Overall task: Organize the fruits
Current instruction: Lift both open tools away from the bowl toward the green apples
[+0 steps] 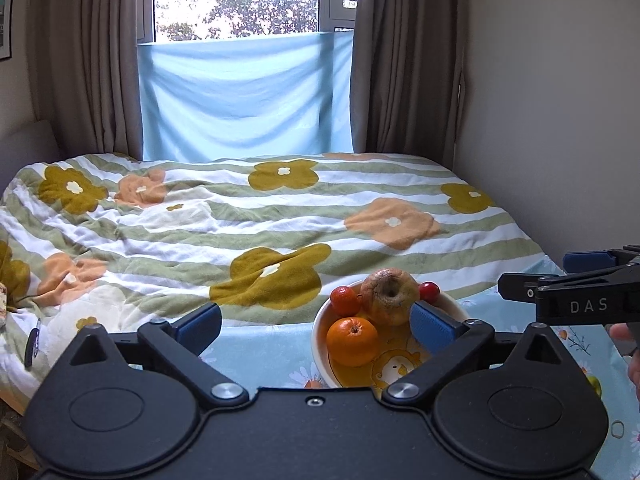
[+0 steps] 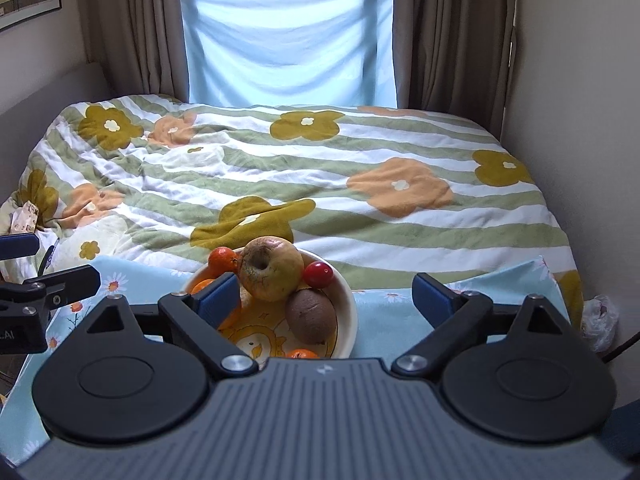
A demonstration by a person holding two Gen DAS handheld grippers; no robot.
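A white bowl (image 1: 320, 330) with a yellow cartoon inside stands on a light blue flowered cloth (image 1: 260, 354). It holds a wrinkled yellow apple (image 1: 386, 298), an orange (image 1: 352, 341), a small mandarin (image 1: 345, 301) and a red cherry tomato (image 1: 429, 291). In the right wrist view the bowl (image 2: 348, 312) also shows a brown kiwi (image 2: 311, 315) and the apple (image 2: 270, 268). My left gripper (image 1: 316, 322) is open, just in front of the bowl, its right finger by the apple. My right gripper (image 2: 326, 300) is open and empty, at the bowl's right side.
A bed with a striped, flowered quilt (image 1: 240, 216) lies behind the cloth. Curtains and a window with a blue sheet (image 1: 244, 96) are at the back. A wall (image 1: 560, 120) runs along the right. A white plastic bag (image 2: 600, 320) lies at the right.
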